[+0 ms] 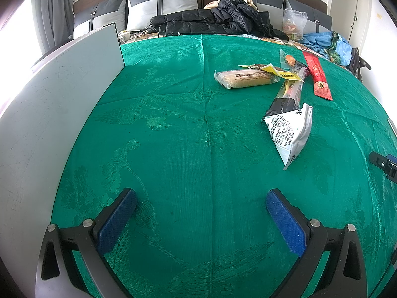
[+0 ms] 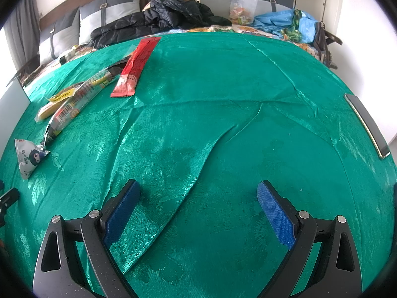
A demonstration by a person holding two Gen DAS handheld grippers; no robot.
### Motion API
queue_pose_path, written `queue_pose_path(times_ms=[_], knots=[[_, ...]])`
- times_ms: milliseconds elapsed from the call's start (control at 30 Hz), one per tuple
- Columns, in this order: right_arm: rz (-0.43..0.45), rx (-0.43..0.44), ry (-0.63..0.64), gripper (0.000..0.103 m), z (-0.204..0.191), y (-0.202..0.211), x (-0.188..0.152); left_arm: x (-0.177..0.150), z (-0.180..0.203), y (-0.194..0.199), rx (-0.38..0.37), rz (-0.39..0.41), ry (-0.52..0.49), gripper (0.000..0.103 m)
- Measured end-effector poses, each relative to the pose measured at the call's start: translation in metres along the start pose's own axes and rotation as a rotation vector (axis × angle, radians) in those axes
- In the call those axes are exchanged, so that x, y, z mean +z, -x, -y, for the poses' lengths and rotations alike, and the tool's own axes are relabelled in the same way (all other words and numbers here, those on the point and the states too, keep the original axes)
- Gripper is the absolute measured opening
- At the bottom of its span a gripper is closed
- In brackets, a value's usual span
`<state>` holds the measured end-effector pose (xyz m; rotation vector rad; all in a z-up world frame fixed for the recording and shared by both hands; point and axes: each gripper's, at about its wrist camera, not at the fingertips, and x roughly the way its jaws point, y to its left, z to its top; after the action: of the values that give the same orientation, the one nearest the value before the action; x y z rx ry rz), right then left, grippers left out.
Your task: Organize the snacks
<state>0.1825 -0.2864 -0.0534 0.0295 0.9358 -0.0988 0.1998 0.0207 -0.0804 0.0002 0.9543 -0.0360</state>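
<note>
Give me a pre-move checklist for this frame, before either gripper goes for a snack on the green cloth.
1. Left gripper open and holding nothing: ok.
2. Right gripper open and holding nothing: ok.
3. Snacks in sight: ok. White triangular packet, black long packet, red stick packet and bread roll packet all lie on the green cloth.
4. Snacks separated for a clean pick: not ok. The yellow wrapper lies over the bread roll packet and the black long packet.
5. Cloth flat: not ok. A raised fold runs ahead of the right gripper.
6. Place to put the snacks: cannot tell. Only a grey panel shows at the left.
</note>
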Motion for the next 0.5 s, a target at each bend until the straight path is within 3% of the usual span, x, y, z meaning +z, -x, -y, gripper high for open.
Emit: queue_pose_path(times_ms=[500], knots=[[0.0,0.0,0.0,0.097,0.001,-0.001,0.001,0.0,0.0,0.0002,0.0,0.0,0.0,0.103]])
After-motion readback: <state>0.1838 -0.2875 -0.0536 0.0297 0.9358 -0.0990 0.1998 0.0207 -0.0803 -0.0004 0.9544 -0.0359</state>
